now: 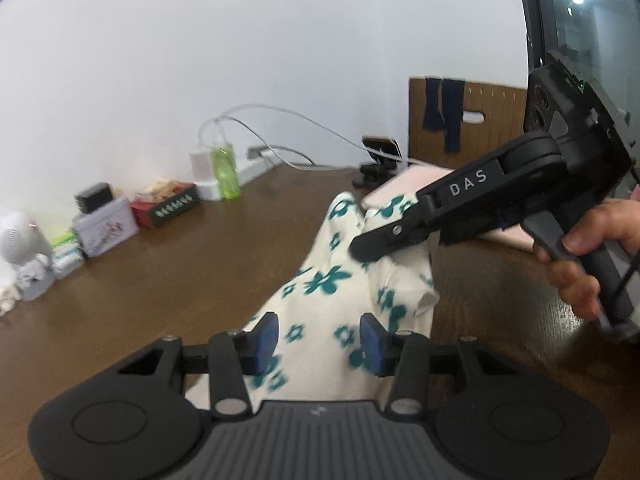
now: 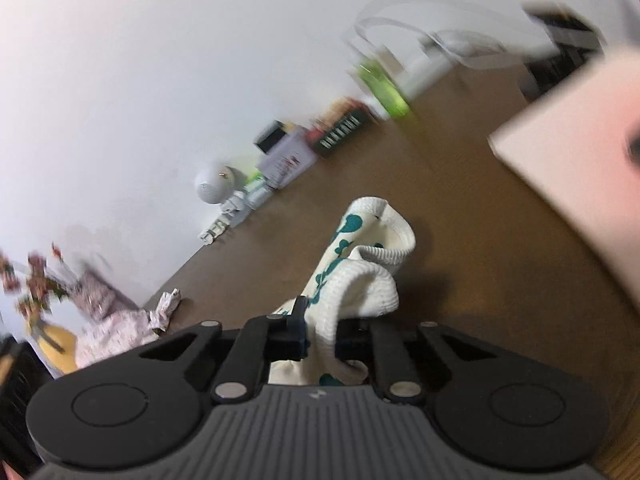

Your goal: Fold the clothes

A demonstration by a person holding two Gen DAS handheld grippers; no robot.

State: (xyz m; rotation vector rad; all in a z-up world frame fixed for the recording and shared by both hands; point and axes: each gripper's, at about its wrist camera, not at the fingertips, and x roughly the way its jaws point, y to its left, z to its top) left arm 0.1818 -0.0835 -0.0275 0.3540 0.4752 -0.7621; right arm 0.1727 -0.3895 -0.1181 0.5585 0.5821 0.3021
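A cream garment with teal flowers (image 1: 320, 304) is stretched up off the brown table (image 1: 168, 280). In the left wrist view my right gripper (image 1: 368, 246), held by a hand (image 1: 588, 256), comes in from the right and clamps the garment's upper end. The right wrist view shows those jaws (image 2: 316, 340) shut on the ribbed white cuff (image 2: 360, 284), which bulges out beyond the fingers. My left gripper (image 1: 320, 344) stands partly open, its blue pads (image 1: 266, 344) flanking the lower part of the cloth without pinching it.
Along the wall stand a white figurine (image 1: 20, 248), tins (image 1: 106, 230), a green bottle (image 1: 226, 172), a white charger with cables (image 1: 202, 168) and a phone stand (image 1: 380, 152). A pink flat item (image 1: 404, 184) lies behind the garment. A wooden chair back (image 1: 468, 120) is at the right.
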